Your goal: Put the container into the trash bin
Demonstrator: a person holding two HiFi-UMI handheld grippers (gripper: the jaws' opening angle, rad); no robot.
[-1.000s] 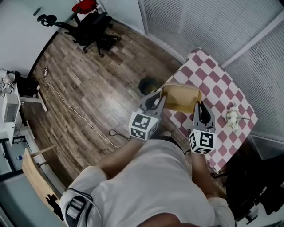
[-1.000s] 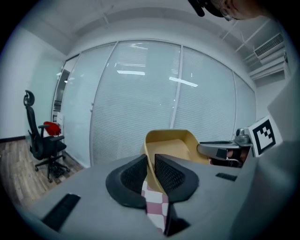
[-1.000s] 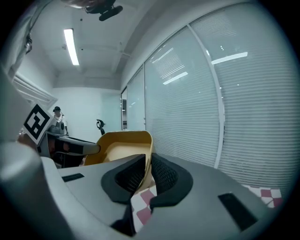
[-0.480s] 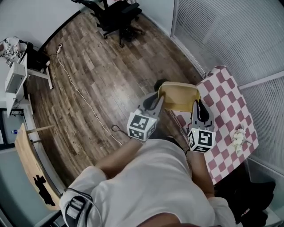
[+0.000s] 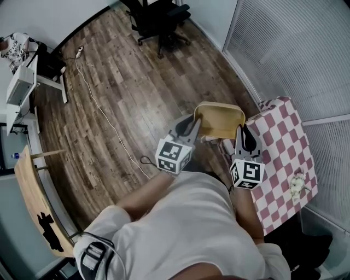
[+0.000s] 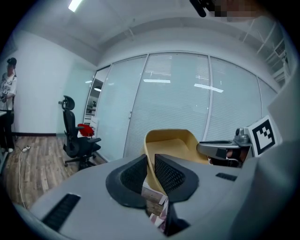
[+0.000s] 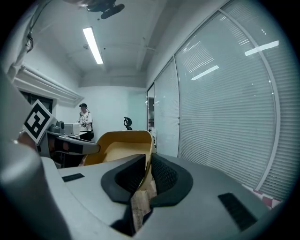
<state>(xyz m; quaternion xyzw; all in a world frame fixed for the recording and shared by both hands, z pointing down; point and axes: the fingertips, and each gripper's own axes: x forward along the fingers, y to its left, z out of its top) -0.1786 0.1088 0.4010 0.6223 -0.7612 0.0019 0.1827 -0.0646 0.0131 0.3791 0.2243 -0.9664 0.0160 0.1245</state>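
Tan plastic is showing between both pairs of jaws: the person is holding a shallow, tray-like container in the air just off the checkered table, over the wooden floor. The left gripper is clamping the container's rim on the side facing away from the checkered table. Its two dark ribbed pads are pressing the thin wall from inside and outside, as the left gripper view is showing. The right gripper is gripping the opposite rim, the side nearest the checkered table, and its pads are likewise pinching the wall between them. The container is sitting with its open side up, roughly level, and its hollow is looking bare in both gripper views.

A small white crumpled thing is lying on the checkered table, near the table edge that lies farthest from the container. A black office chair is standing well apart from the checkered table, beyond the container. A thin pale cable is trailing across the floor, farther from the checkered table than the left gripper. Glass walls with blinds are running just beside the checkered table.
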